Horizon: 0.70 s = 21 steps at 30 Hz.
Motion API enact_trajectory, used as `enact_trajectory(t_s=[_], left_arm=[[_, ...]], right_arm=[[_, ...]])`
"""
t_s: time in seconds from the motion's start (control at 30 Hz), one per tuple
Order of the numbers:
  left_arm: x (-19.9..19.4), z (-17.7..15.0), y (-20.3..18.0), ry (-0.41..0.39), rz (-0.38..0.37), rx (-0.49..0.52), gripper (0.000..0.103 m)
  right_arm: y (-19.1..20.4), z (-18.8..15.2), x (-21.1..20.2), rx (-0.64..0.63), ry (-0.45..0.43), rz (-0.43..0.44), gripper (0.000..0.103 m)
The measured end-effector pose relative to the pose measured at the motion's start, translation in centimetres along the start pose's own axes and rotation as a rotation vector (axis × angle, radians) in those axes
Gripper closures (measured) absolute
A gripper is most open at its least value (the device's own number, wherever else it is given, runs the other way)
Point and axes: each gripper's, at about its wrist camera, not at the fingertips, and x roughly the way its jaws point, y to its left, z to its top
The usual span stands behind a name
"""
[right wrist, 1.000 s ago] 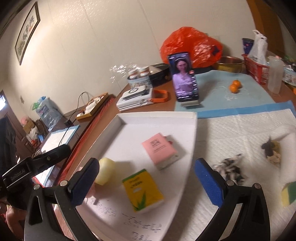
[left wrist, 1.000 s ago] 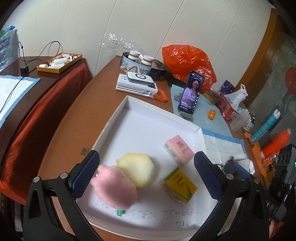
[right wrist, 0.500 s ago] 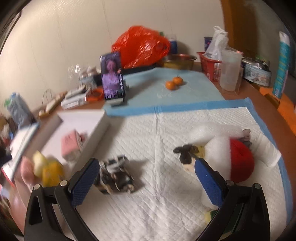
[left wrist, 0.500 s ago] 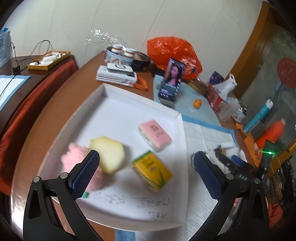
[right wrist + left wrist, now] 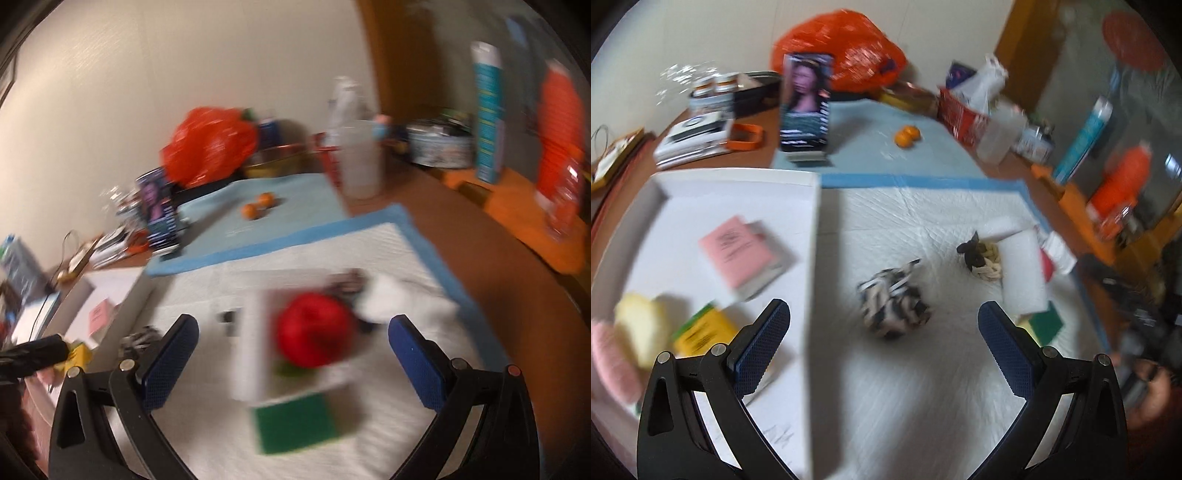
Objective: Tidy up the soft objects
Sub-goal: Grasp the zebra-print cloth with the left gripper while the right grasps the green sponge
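My left gripper [image 5: 882, 332] is open above the white quilted pad [image 5: 923, 229], just short of a black-and-white knotted cloth toy [image 5: 893, 308]. Beyond it lie a braided tan-and-black rope toy [image 5: 983, 258], a white foam roll [image 5: 1023, 273] and a green sponge [image 5: 1046, 323]. The white tray [image 5: 738, 179] at left holds a pink pack [image 5: 737, 251], a yellow-green pack [image 5: 701, 334], a yellow sponge [image 5: 639, 325] and a pink puff [image 5: 609, 360]. My right gripper [image 5: 293, 347] is open over a red ball [image 5: 314, 338], white foam [image 5: 251, 350] and the green sponge [image 5: 299, 421]. Both views are blurred.
A phone on a stand [image 5: 805, 107], two oranges [image 5: 907, 136] on a blue mat, an orange plastic bag [image 5: 842, 59], a red basket [image 5: 964, 118] and bottles [image 5: 487, 114] crowd the back and right. The brown table edge [image 5: 517, 273] curves at right.
Both grippers have swung right, from over the tray to over the quilted pad. The left now faces the knotted toy; the right has closed in on the red ball and sponge.
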Motion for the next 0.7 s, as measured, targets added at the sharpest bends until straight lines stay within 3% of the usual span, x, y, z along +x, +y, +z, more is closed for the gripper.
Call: enact_trajectory(t_s=[0.07, 0.17, 0.37, 0.4, 0.5, 0.6, 0.7], left_arm=[[2.2, 0.5, -0.9, 0.032, 0.045, 0.013, 0.0], [4.6, 0.6, -1.3, 0.085, 0.052, 0.012, 0.0], [7.7, 0.1, -3.1, 0.142, 0.081, 0.058, 0.002], [7.8, -0.1, -3.4, 0.14, 0.085, 0.07, 0.008], [7.7, -0.6, -3.5, 0.14, 0.079, 0.087, 0.047], [7.3, -1.1, -2.9, 0.134, 0.046, 0.077, 0.057], [6.8, -1.4, -2.5, 0.134, 0.027, 0.058, 0.06]], right_arm=[[-2.1, -0.2, -0.1, 0.035, 0.012, -0.016, 0.0], [-4.3, -0.8, -0.2, 0.068, 0.034, -0.021, 0.0], [-4.8, -1.9, 0.5, 0.031, 0.098, 0.038, 0.0], [-4.3, -2.1, 0.9, 0.012, 0.118, 0.058, 0.0], [-2.7, -2.7, 2.0, -0.057, 0.17, 0.111, 0.0], [-0.1, -3.6, 3.0, -0.15, 0.209, 0.144, 0.0], [2.3, -4.5, 4.0, -0.254, 0.252, 0.131, 0.0]])
